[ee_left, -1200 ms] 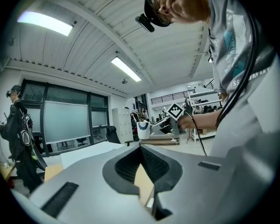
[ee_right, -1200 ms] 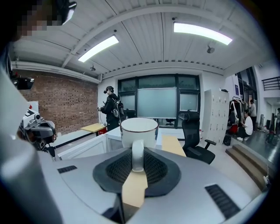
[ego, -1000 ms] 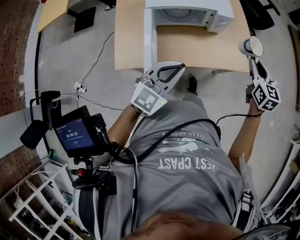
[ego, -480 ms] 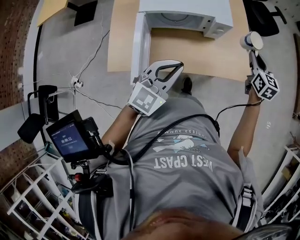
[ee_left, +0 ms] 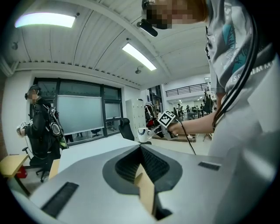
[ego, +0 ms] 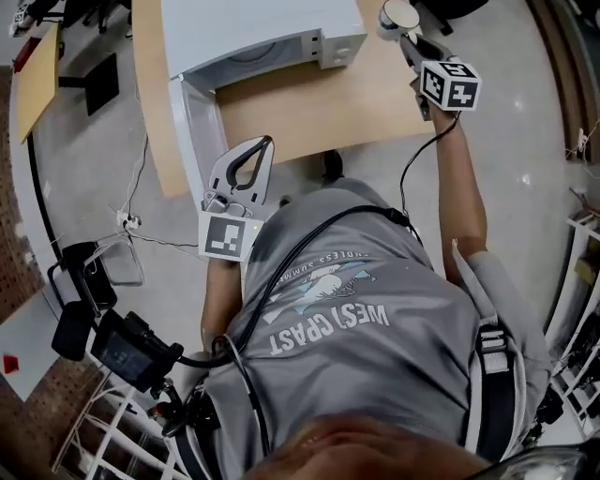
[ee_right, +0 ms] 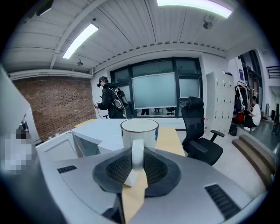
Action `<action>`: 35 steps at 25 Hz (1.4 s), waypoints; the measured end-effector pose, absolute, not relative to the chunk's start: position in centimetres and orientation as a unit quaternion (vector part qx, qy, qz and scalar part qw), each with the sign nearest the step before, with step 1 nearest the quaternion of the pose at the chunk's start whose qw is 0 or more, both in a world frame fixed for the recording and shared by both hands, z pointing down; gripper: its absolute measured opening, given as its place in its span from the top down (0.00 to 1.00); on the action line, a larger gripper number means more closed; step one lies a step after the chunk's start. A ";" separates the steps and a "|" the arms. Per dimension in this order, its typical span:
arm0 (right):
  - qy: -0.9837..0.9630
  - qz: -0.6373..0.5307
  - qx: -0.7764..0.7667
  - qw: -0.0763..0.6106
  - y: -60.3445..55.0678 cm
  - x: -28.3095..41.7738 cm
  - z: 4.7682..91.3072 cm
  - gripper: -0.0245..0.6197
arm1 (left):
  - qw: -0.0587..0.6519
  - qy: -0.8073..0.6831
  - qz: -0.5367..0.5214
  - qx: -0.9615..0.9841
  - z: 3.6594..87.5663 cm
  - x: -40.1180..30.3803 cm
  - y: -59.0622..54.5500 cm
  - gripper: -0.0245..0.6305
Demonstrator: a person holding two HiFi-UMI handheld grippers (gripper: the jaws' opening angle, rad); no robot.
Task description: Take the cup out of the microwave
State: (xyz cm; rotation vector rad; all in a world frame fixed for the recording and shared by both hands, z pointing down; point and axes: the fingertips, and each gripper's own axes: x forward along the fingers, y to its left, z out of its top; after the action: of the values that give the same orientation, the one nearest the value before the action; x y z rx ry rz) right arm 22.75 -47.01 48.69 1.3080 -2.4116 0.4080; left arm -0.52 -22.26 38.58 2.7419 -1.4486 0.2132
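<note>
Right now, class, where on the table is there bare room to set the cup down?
The bare tabletop in front of the microwave, between its open door and the right gripper holding the cup. Crowded only at the back, where the microwave stands.

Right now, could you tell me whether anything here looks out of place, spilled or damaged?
Nothing looks spilled or damaged. The white ceramic cup sits upright, its handle pinched in the right gripper's jaws. Only the door of the white microwave stands out: it hangs wide open beside the left gripper.
</note>
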 end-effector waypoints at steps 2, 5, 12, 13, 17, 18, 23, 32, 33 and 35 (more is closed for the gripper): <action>-0.856 0.152 0.458 0.188 -49.0 23.0 50.7 0.85 | 0.022 -0.475 0.076 0.876 39.6 0.0 -23.4 0.90; -0.854 0.161 0.453 0.200 -51.5 23.5 52.5 0.85 | 0.030 -0.489 0.085 0.867 39.8 0.6 -24.5 0.90; -0.850 0.181 0.446 0.215 -56.2 24.9 56.1 0.85 | 0.051 -0.519 0.114 0.845 40.0 1.6 -26.2 0.90; -0.849 0.183 0.447 0.216 -56.9 25.2 56.8 0.85 | 0.053 -0.524 0.117 0.842 40.1 1.6 -26.5 0.90; -0.840 0.192 0.458 0.220 -59.4 26.0 59.3 0.85 | 0.051 -0.538 0.121 0.833 40.1 1.7 -27.7 0.90; -0.840 0.194 0.458 0.219 -60.0 25.9 59.8 0.85 | 0.052 -0.541 0.124 0.830 40.1 1.6 -27.9 0.90; -0.829 0.194 0.462 0.248 -62.4 25.6 63.8 0.85 | 0.065 -0.549 0.128 0.824 40.5 0.0 -29.7 0.90; -0.831 0.208 0.452 0.249 -64.5 25.0 67.9 0.85 | 0.084 -0.538 0.145 0.826 42.2 1.7 -31.2 0.90; -0.834 0.206 0.449 0.248 -64.5 24.9 68.0 0.85 | 0.084 -0.537 0.146 0.827 42.2 1.9 -31.4 0.90; -0.839 0.203 0.443 0.243 -64.7 24.7 68.3 0.85 | 0.087 -0.537 0.148 0.826 42.2 2.0 -31.6 0.90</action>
State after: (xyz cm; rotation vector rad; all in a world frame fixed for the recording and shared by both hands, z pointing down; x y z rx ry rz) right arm 24.66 -64.66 68.29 1.2114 -2.2916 0.5552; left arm 2.04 -31.62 42.23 2.4592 -1.5999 0.4418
